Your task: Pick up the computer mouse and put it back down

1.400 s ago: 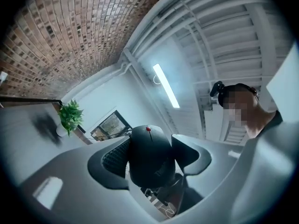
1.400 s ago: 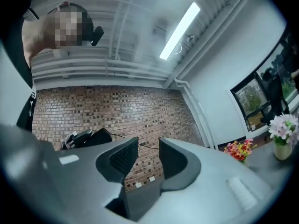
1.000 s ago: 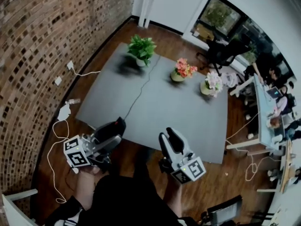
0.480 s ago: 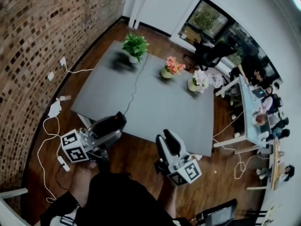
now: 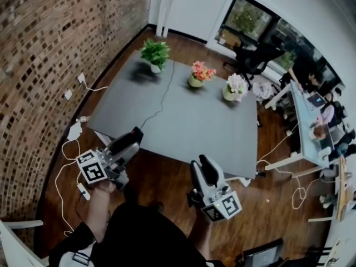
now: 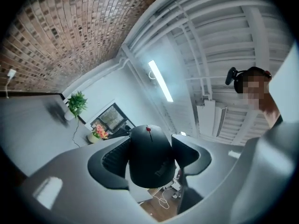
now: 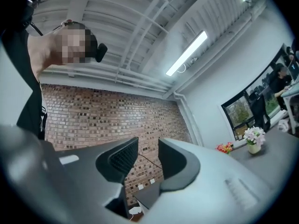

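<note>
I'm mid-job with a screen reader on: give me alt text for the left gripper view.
A black computer mouse with a red scroll wheel sits clamped between the jaws of the left hand-held gripper, which is aimed up toward the ceiling. Behind it are a brick wall, a grey table with a green potted plant, and a ceiling light.

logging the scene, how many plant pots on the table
3: green plant far left on the table, pink flowers in the middle, white flowers on the right.

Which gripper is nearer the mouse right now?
Left. The left gripper holds the mouse clamped between its jaws; the right gripper is empty, apart from it on the person's other side.
</note>
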A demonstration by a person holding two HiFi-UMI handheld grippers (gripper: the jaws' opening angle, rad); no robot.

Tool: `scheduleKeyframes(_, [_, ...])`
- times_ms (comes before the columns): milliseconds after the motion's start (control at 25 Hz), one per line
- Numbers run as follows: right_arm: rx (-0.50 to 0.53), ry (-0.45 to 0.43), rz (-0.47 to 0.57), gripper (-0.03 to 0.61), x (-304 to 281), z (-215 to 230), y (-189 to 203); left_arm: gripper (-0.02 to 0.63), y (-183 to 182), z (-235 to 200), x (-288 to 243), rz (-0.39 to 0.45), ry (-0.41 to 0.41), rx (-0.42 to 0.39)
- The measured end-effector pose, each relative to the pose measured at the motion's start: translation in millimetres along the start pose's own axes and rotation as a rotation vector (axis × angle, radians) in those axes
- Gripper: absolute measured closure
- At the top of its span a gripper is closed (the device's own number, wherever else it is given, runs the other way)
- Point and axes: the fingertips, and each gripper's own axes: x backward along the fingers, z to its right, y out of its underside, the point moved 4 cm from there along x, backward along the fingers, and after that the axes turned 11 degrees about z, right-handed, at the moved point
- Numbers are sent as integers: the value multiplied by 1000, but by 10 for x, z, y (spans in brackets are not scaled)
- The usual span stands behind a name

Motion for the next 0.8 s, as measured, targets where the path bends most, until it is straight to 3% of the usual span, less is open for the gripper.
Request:
scheduleKeyframes(200, [1,64,37,465,452,308,-194,331,318,-107,-56,-32,-87,1])
scheduleKeyframes(320, [51,23,65,465,297,229,-512,331,465,-165,-131,-58,-120,12])
scheduleKeyframes(520, [21,109,42,465,476,617,-278,331,563,-545,-418,-93,-161,21])
scheduleKeyframes(680, [34,140,31,465,118,879,-152,331,440,-1203,-946,-71,-145,97])
scheduleKeyframes(800, [53,169,12,465,-229,1136,-42,331,48,-1808,-1937,-47,-119,245])
